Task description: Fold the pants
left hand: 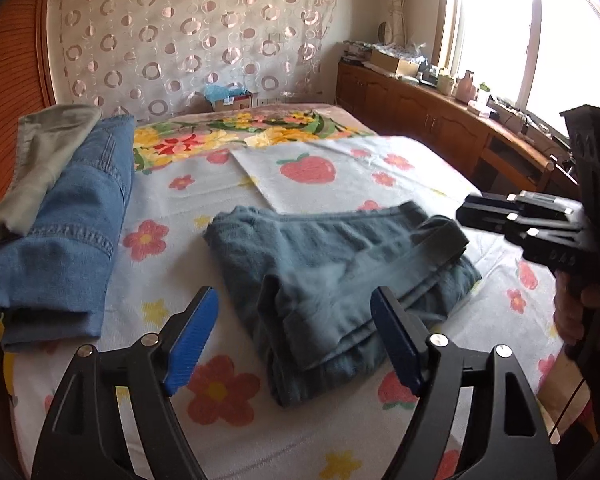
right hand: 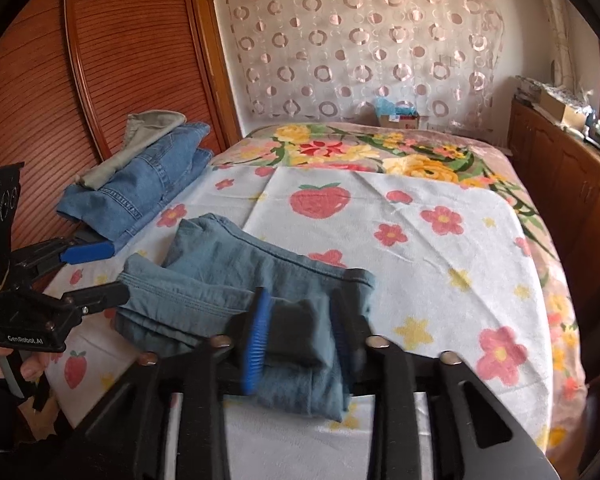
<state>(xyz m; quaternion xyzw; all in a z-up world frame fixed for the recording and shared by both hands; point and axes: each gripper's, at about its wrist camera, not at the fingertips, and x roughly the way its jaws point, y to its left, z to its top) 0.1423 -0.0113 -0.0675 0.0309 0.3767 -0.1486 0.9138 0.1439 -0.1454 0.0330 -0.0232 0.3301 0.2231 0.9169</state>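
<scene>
While my left gripper (left hand: 294, 336) is hanging wide open over the folded teal pants (left hand: 336, 276), my right gripper (right hand: 300, 340) is sitting half-open around their dark waistband (right hand: 296, 330). They're lying on the flowered bedspread (right hand: 440, 240).

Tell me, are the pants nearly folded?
Nearly. The grey-blue pants already lie doubled into a small bundle on the bed. The right gripper straddles one end; the left gripper hangs open. Possibly left: moving them onto the folded pile.
</scene>
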